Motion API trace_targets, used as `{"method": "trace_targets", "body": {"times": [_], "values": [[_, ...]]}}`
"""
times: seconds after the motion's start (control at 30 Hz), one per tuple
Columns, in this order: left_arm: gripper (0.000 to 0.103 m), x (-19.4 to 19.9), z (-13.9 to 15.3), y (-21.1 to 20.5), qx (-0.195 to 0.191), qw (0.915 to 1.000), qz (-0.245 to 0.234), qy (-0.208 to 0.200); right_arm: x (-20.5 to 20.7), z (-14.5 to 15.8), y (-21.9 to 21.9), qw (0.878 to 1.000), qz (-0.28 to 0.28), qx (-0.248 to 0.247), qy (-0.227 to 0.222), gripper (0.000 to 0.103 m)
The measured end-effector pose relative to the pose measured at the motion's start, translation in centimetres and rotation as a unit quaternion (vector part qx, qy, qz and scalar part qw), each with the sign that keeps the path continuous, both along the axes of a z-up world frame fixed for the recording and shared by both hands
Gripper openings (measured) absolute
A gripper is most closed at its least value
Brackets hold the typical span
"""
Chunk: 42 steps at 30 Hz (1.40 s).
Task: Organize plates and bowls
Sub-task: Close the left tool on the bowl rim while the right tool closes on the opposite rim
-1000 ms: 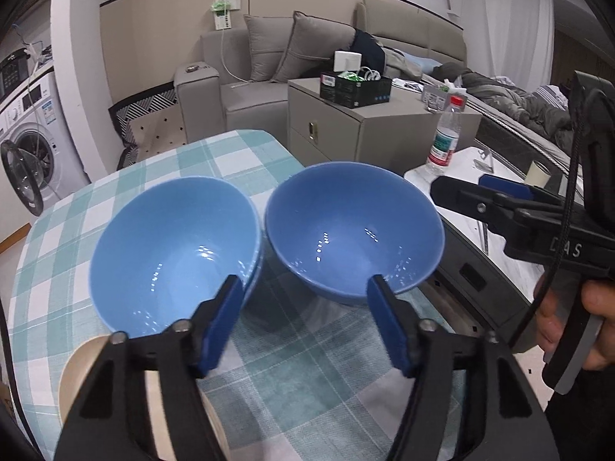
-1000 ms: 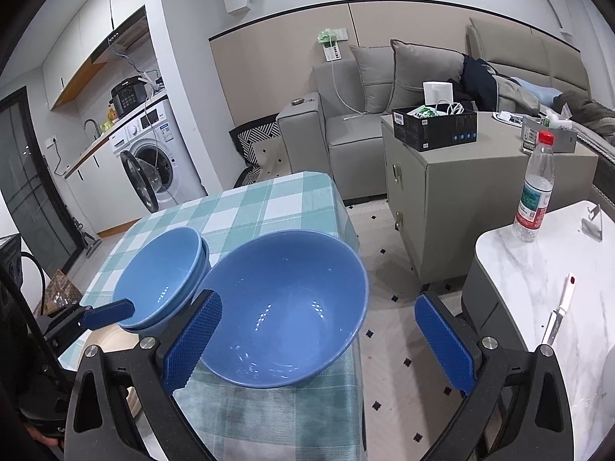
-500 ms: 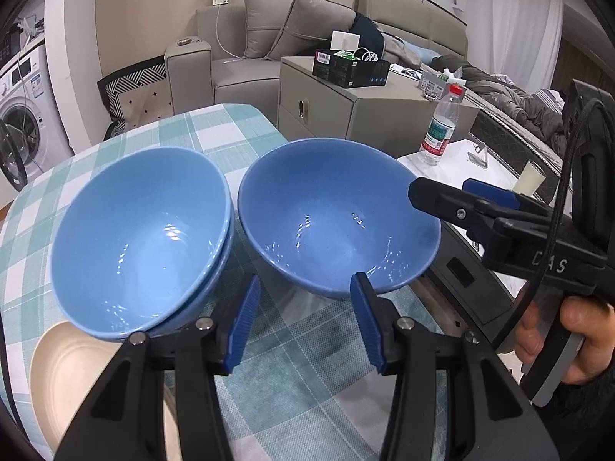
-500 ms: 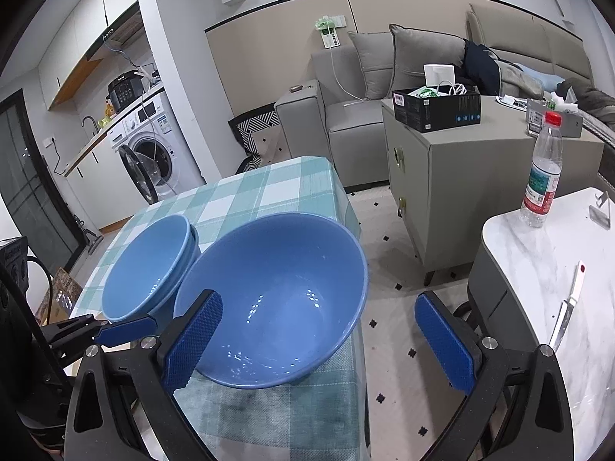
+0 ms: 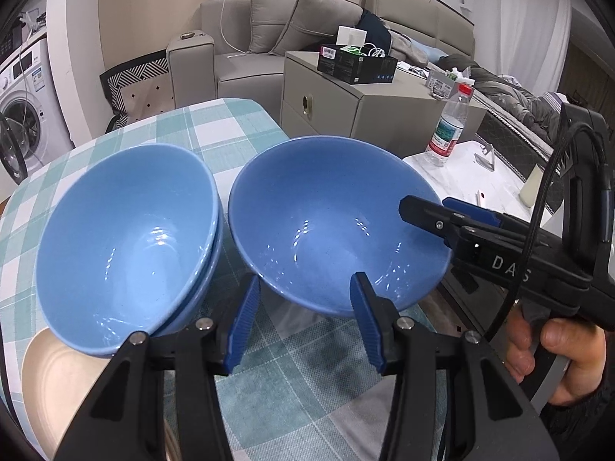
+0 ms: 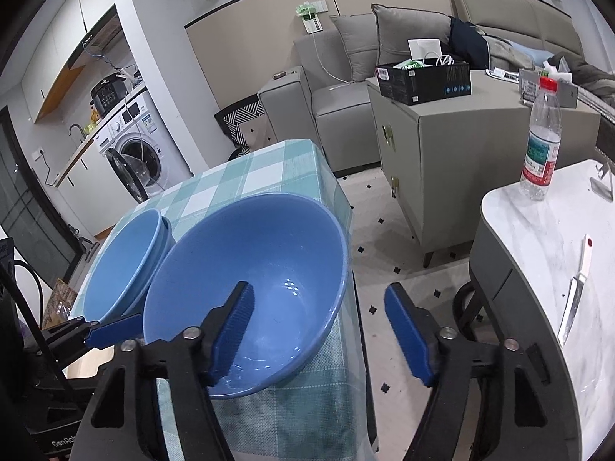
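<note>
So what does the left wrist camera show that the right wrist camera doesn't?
Only the left wrist view shows the cream plate tucked under the stacked blue bowls, and the person's hand holding the right gripper.

Only the right wrist view shows the white-handled knife on the marble counter, and the right gripper's closing jaws straddling the bowl's rim.

Both show the single blue bowl, the stack, the checked green tablecloth and the clear plastic water bottle.

Two stacked blue bowls [image 5: 127, 246] sit left on the checked tablecloth [image 5: 215, 130]; a single blue bowl [image 5: 330, 223] sits right. The left gripper [image 5: 303, 319] is parted, empty. The right gripper [image 5: 434, 211], closing, straddles the single bowl's rim.
</note>
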<state>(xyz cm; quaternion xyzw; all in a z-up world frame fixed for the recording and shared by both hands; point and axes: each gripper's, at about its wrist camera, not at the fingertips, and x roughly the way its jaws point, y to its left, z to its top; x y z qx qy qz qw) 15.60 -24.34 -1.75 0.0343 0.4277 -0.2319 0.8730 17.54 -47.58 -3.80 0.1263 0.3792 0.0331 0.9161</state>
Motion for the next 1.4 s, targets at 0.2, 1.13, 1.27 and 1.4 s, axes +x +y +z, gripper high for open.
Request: {"method": "trace_targets", "body": {"times": [0.2, 1.13, 1.27, 1.4], "values": [[0.048, 0.4, -0.2, -0.1, 0.003, 1.0000, 0.001, -0.003, -0.2, -0.1, 0.5, 1.000, 0.015, 0.000, -0.004, 0.056], [0.048, 0.4, 0.6, -0.5, 0.026, 0.9992, -0.003, -0.029, -0.6, 0.7, 1.8, 0.998, 0.022, -0.055, -0.018, 0.043], [0.048, 0.4, 1.1, -0.3, 0.025, 0.9991, -0.002, -0.035, -0.9, 1.4, 2.0, 0.998, 0.020, -0.061, -0.027, 0.043], [0.048, 0.1, 1.7, -0.2, 0.024, 0.9988, -0.003, -0.044, -1.3, 2.2, 2.2, 0.997, 0.019, -0.063, -0.037, 0.043]]}}
